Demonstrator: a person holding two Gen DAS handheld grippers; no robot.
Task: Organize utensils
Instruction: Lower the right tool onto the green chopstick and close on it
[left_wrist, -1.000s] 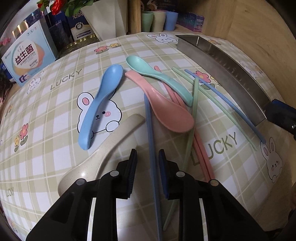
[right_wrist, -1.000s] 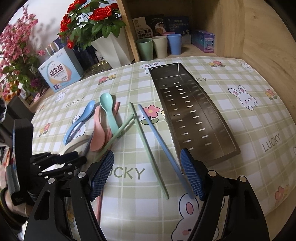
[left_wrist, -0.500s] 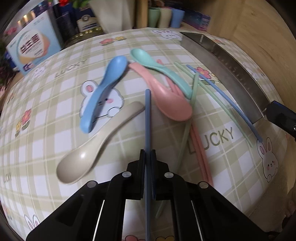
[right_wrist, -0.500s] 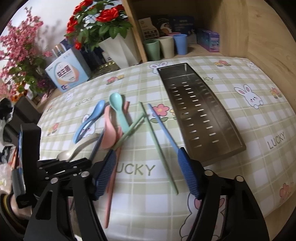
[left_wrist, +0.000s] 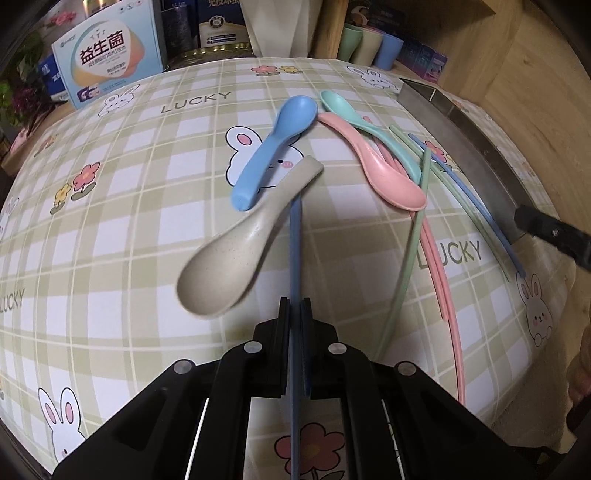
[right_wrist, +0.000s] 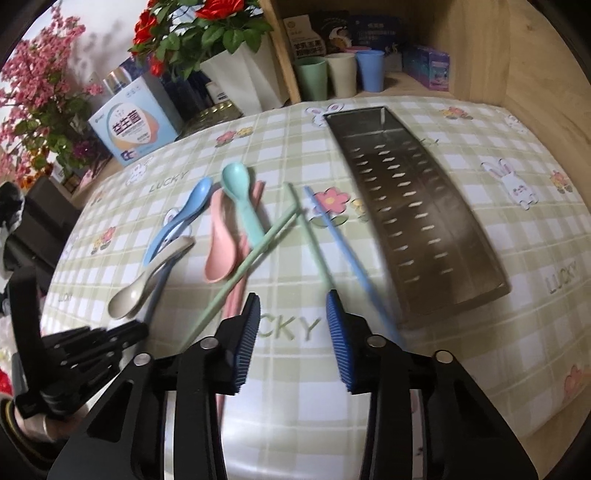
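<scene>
Left gripper (left_wrist: 294, 314), nearest in the left wrist view: jaws clamped on a dark blue chopstick (left_wrist: 295, 236), which runs straight toward 12 o'clock, its far end passing under the handle of the beige spoon (left_wrist: 236, 254). The beige spoon lies at 11 o'clock of the gripper, bowl near, handle tip touching the blue spoon (left_wrist: 275, 151) beyond it.

Right gripper (right_wrist: 291, 332), nearest in the right wrist view: jaws part-way apart, just closing, pads not pressing on anything. A green chopstick (right_wrist: 314, 243) and a light blue chopstick (right_wrist: 343, 247) run from its right finger (right_wrist: 338, 343) toward 12 o'clock; whether either lies between the pads cannot be told through the blur.

Middle ground, 11 o'clock of the right gripper: pink spoon (right_wrist: 219, 243) with teal spoon (right_wrist: 240, 199) resting across it, a second green chopstick (right_wrist: 251, 258) slanting over pink chopsticks (right_wrist: 236, 295).

At 1 o'clock: perforated steel tray (right_wrist: 417, 221), lengthwise on the checked tablecloth (right_wrist: 517, 236), holding no utensils.

Far edge: cups (right_wrist: 341, 75), a flower pot (right_wrist: 243, 79), a box (right_wrist: 133, 125).
</scene>
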